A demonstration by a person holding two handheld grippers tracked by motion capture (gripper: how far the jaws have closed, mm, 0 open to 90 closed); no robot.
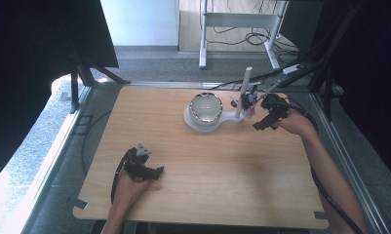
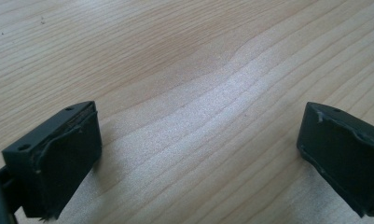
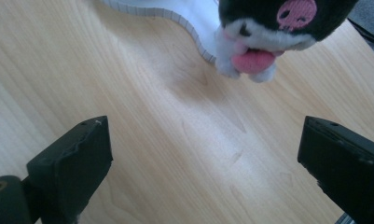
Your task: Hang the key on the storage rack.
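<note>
High view first: a pale wooden desk (image 1: 203, 165) is seen from above, and on its far half a white stand (image 1: 203, 123) is set, carrying a shiny bowl (image 1: 206, 107) on its round base and a white upright post (image 1: 243, 92) at its right end. A small black and white plush toy (image 1: 249, 97) is hung against that post, just off the desk surface, and the right tool (image 1: 259, 126) is held just beside it on the right, its black body angled down toward the desk and its cable trailing back along the forearm. In the right gripper view the toy (image 3: 268, 32) is caught at the top edge, with a pink mark on its dark head and a pink tongue below a white muzzle, and the ribbed rim of the white stand is seen just behind it. The jaws of the right tool are spread wide here, with bare wood between them and nothing gripped; the toy is left clear of both pads. Down at the near left of the desk, the left tool (image 1: 159, 170) is rested low on the wood, well apart from the stand and the toy, a grey three-cornered plate shown on its top. In the left gripper view its jaws are likewise held wide apart, and plain wood grain is seen between them, nothing clasped.
</note>
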